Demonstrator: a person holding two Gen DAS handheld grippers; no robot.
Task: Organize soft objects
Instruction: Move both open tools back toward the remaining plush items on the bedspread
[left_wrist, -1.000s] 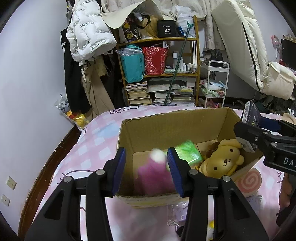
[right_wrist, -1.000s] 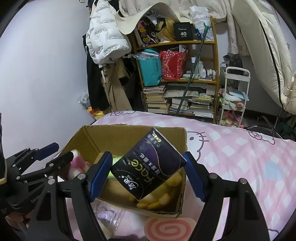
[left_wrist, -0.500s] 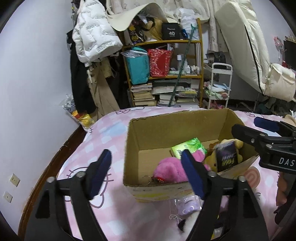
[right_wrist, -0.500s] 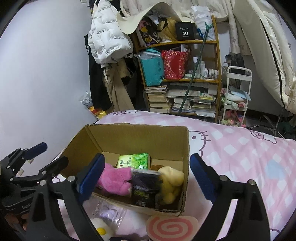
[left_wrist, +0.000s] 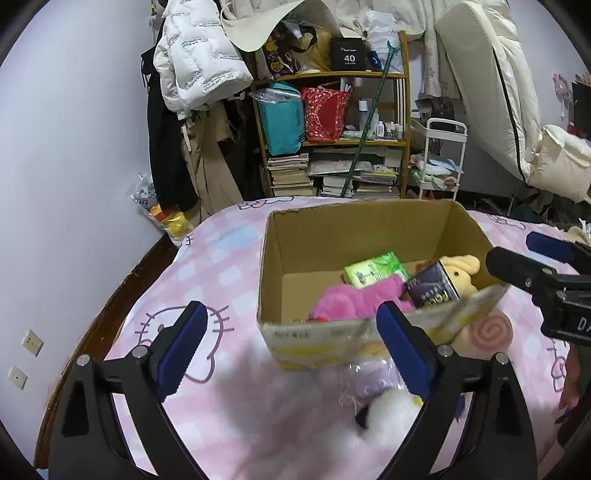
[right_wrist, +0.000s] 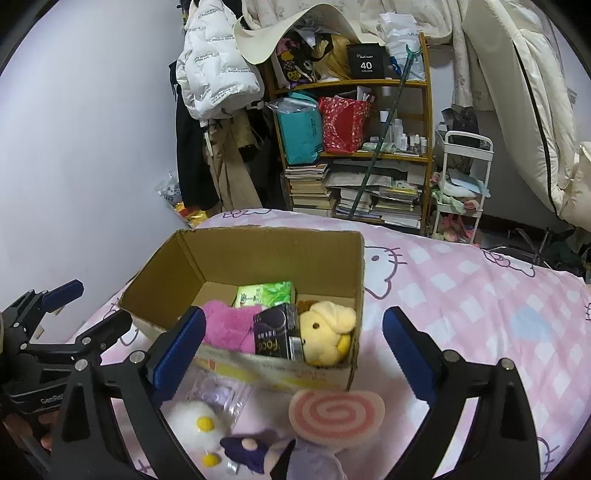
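The left gripper (left_wrist: 291, 347) points down at an angle toward the near wall of the cardboard box (right_wrist: 258, 251) on the pink bedspread (right_wrist: 461, 295); its jaws have just been opening and stand wide with nothing between them. Inside the box lie the pink plush (right_wrist: 229, 326), green pack (right_wrist: 266, 293), dark tissue pack (right_wrist: 277, 330) and yellow plush (right_wrist: 327, 336). The right gripper (right_wrist: 293, 356), tilted down likewise, has just been opening and holds nothing

pink checkered bed (right_wrist: 461, 295), cardboard box (right_wrist: 258, 254) sitting on it around 11 o'clock, swirl cushion (right_wrist: 336, 413) touching the box at 6, white plush (right_wrist: 195, 424) at 7
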